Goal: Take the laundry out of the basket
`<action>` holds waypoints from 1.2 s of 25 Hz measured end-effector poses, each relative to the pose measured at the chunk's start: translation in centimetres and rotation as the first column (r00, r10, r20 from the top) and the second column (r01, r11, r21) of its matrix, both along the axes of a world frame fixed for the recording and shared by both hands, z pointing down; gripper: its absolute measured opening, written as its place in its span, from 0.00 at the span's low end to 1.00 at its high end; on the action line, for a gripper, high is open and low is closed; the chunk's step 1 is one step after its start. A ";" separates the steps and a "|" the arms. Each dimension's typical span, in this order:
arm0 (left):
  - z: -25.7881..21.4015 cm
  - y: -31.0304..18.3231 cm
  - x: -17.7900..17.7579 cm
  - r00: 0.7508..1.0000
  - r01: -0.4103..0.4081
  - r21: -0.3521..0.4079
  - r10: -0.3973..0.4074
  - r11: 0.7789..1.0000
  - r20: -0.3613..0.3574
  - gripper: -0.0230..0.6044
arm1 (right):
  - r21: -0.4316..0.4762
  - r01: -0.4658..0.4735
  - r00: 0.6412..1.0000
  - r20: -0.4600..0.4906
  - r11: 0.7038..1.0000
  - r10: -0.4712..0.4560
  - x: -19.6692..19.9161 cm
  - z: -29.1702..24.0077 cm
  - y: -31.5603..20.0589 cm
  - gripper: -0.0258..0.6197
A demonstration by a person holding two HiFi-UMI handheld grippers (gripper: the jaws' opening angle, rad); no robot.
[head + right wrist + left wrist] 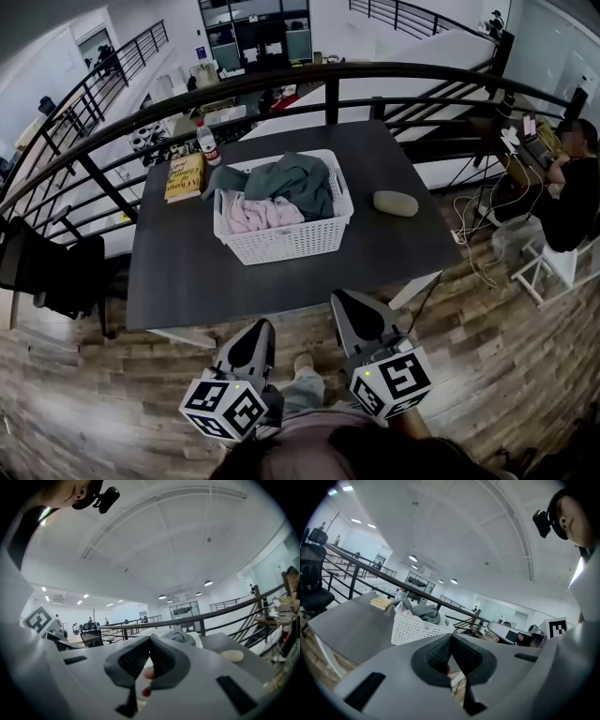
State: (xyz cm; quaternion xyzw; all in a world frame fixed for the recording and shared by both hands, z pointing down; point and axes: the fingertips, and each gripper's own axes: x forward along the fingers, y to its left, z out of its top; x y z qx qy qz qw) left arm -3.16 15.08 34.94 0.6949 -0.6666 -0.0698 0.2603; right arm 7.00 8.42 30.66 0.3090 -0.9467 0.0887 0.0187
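White plastic basket (281, 246) sits near the middle of the dark desk (187, 272), heaped with laundry: a grey-green garment (298, 180) lies over the top and a pink garment (262, 214) shows at the front. To its left are a yellow book (185, 176) and a bottle (207, 142), and to its right a pale oval pad (395, 202). At the desk's near edge, well apart from the basket, hang the left gripper (263, 325) and the right gripper (338, 297), each with its fingers pressed together and nothing between them
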 end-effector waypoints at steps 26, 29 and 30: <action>0.6 -6.8 -11.4 0.998 -0.009 0.029 0.011 1.000 -0.068 0.03 | 0.045 -0.022 0.996 -0.088 0.999 0.026 -9.9 -0.2 -6.4 0.07; 1.0 -7.6 -11.8 0.997 -0.006 0.031 0.009 0.999 -0.079 0.03 | 0.049 -0.026 0.995 -0.093 0.998 0.031 -10.1 0.2 -7.4 0.07; 1.1 -8.0 -12.0 0.997 -0.003 0.031 0.006 1.000 -0.081 0.03 | 0.049 -0.025 0.995 -0.096 0.998 0.030 -10.2 0.3 -7.9 0.08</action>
